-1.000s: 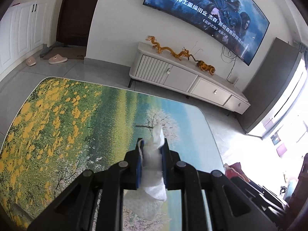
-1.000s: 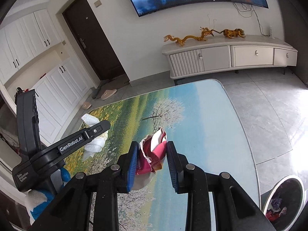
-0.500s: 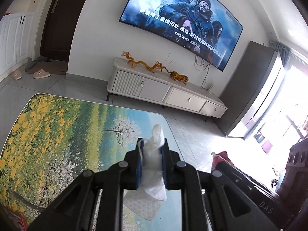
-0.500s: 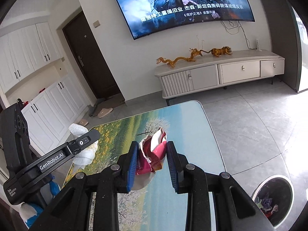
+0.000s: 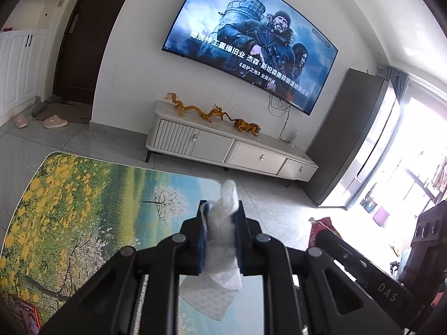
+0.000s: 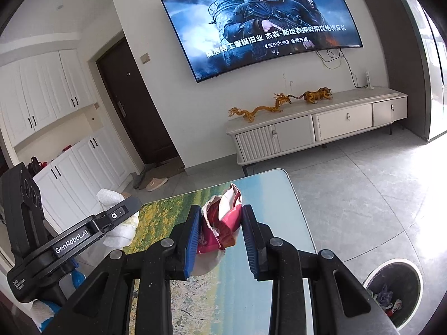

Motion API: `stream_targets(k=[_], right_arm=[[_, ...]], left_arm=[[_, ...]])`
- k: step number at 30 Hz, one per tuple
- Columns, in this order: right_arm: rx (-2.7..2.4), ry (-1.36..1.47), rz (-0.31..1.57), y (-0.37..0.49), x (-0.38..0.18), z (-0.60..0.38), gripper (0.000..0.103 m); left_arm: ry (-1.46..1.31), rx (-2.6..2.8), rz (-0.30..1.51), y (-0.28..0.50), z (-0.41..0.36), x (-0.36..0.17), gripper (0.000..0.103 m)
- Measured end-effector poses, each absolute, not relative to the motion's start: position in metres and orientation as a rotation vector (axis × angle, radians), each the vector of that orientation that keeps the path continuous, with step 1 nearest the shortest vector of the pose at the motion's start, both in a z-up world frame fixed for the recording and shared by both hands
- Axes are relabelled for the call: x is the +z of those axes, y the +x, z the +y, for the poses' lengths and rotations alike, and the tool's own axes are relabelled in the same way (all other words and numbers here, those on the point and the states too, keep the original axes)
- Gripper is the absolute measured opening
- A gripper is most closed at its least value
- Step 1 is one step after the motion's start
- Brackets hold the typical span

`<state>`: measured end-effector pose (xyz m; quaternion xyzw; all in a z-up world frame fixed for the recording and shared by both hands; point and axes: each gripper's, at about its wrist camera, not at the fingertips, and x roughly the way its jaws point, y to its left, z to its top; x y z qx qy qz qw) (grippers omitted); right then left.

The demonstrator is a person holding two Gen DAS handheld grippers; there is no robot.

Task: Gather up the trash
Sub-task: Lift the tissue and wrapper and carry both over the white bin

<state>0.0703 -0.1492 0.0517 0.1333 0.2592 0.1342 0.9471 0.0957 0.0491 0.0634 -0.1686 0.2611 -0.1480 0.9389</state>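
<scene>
My left gripper (image 5: 221, 212) is shut on a crumpled white tissue (image 5: 223, 240) and holds it up above the table (image 5: 83, 209). The tissue's tail hangs below the pads. My right gripper (image 6: 220, 220) is shut on a crumpled red and white wrapper (image 6: 222, 220), held above the table's far end (image 6: 290, 223). The left gripper and its tissue (image 6: 117, 217) show at the left of the right wrist view. The right gripper with the wrapper (image 5: 321, 227) shows at the right of the left wrist view. A round trash bin (image 6: 391, 293) with scraps inside stands on the floor at lower right.
The table has a landscape print top with rounded corners. A red object (image 5: 22, 315) lies at its near left corner. A white TV cabinet (image 6: 315, 128) with golden figurines stands against the far wall under a TV. Slippers (image 5: 53, 121) lie by the door.
Both grippers have risen and tilted up with their loads still clamped. The table takes less of each view and the wall and TV take more. The bin has moved toward the lower right corner.
</scene>
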Motion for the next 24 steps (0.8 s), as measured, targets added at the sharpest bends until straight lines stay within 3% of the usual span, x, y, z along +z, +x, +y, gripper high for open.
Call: stream_targets(k=[14,24], right_arm=[[0.235,0.328,0.459,0.041,0.065,-0.19,0.028],[0.093,0.385,0.407,0.022,0.063,-0.252,0.028]], left_arm=[[-0.291,-0.337,0.506,0.07,0.009,0.089,0.015],[-0.219,-0.427,0.555,0.076,-0.065,0.086,0.016]])
